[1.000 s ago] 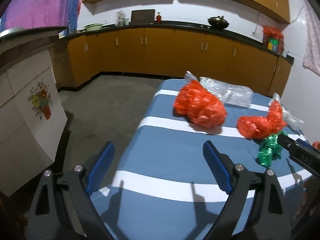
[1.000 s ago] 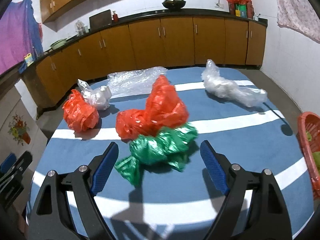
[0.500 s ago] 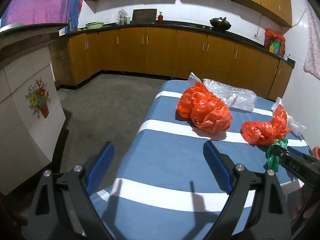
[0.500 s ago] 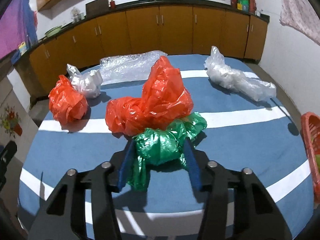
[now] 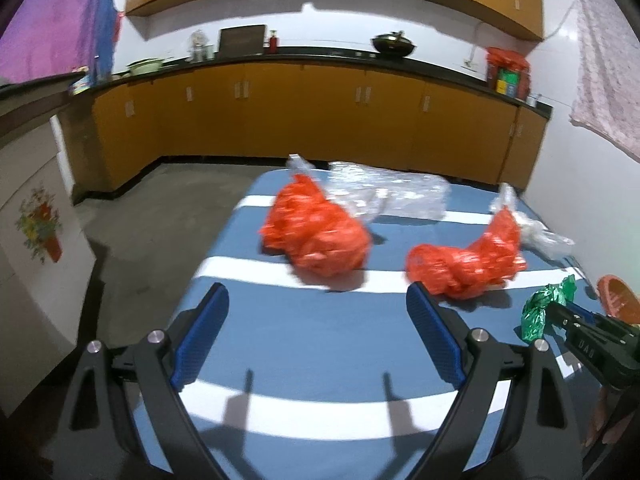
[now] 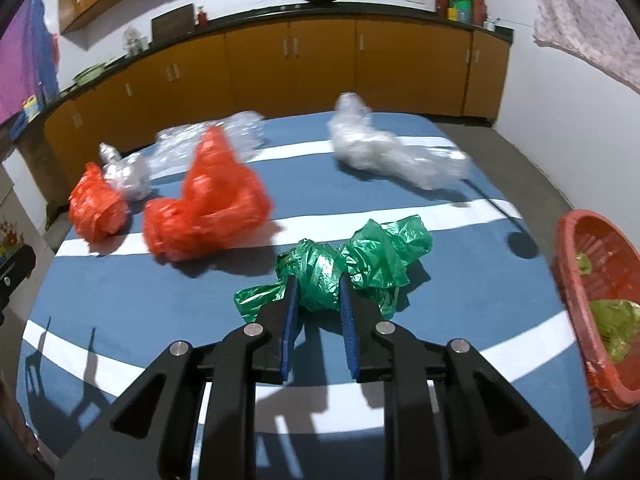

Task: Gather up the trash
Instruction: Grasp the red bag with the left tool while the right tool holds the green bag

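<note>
since a second ago: right claw closed, now pinching green bag.
left claw spread, idle; i judge next: carry to orange basket.

The right tool pinches a green bag over the blue striped bench. Two orange bags lie to the left. An orange basket sits on the right.
</note>
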A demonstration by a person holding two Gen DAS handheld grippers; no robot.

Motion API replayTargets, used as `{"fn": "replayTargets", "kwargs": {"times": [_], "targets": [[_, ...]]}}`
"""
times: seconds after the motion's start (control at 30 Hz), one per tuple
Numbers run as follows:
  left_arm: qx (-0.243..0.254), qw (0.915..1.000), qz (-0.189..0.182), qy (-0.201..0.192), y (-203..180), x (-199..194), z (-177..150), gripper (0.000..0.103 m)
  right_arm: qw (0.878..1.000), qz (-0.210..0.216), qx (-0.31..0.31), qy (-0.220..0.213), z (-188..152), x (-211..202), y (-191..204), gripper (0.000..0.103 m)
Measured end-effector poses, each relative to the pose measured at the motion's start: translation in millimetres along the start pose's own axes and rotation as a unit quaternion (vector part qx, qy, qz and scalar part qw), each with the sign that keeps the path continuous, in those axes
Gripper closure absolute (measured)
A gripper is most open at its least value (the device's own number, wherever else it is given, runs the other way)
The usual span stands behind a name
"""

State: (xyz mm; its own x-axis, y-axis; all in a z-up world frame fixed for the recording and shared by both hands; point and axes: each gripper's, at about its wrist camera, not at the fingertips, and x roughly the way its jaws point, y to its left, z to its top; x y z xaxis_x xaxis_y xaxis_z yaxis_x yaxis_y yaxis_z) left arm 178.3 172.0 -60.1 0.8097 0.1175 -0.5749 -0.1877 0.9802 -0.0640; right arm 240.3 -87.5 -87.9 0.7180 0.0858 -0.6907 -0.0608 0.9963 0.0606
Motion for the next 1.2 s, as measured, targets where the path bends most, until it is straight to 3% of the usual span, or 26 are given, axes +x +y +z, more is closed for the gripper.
{"fn": "replayTargets", "kwargs": {"times": [0.3, 0.57, 0.8, 0.97, 1.07, 1.2], "targets": [[0.058, 0.9965, -0.059, 0.01, -70.9, 29.1, 11.0, 0.009, 0.999, -0.023, 0.021, -0.014, 0.9, -13.3, -47.2, 0.082], [0.127, 0.9893, -0.071, 0.014, -118.1, 58.2, 19.2, 0.006, 0.999, -0.015, 0.033, -0.014, 2.1, -17.3, -65.0, 0.082], [0.158, 0.9812, -0.089, 0.066, -134.4, 95.7, 14.8, 0.007, 0.999, -0.007, 0.041, -0.01, 2.4, -17.4, -71.2, 0.082], [0.146, 0.9787, -0.114, 0.089, -136.0, 105.1, 11.2, 0.043, 0.999, -0.005, 0.046, -0.006, 1.8, -16.1, -74.9, 0.082], [0.137, 0.9788, -0.121, 0.093, -136.0, 106.9, 10.5, 0.056, 0.999, -0.003, 0.047, -0.006, 1.0, -17.3, -75.3, 0.082], [0.128, 0.9804, -0.118, 0.092, -136.5, 103.5, 10.1, 0.064, 0.999, -0.002, 0.047, -0.01, 1.3, -21.6, -76.5, 0.082]]}}
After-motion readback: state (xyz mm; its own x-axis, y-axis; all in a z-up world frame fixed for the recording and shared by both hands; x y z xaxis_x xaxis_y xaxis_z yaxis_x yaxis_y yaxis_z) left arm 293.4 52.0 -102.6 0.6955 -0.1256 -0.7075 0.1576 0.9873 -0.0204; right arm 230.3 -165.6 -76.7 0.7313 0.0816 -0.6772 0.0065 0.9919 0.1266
